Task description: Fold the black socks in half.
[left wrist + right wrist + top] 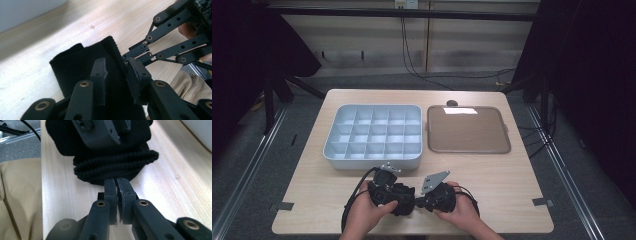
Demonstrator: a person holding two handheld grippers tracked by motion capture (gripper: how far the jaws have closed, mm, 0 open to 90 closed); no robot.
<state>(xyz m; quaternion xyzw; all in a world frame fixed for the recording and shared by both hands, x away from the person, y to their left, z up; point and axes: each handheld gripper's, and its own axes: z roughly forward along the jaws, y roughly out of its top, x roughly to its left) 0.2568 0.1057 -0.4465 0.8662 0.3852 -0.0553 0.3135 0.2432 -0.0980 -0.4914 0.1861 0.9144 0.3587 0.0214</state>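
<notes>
A person sits at the near edge of a pale wooden table (492,170), a pair of tongs in each hand. Between the two hands lies a black knitted cloth (403,199), maybe a sock or a cuff, folded into a soft lump. It looks thick and ribbed, like wool.

The left gripper (117,75) has its jaws a little apart, with a fold of the cloth running up between them. I cannot tell if they press on it. The right gripper (116,185) has its jaws almost closed and the tips are at the edge of the cloth; I cannot tell if they pinch it.

Farther back sits a white plastic box with many small square cells (372,132), all empty. Beside it lies a flat brown tray (469,130), shiny and bare. So I think nothing is put away yet, and the folding is not finished.
</notes>
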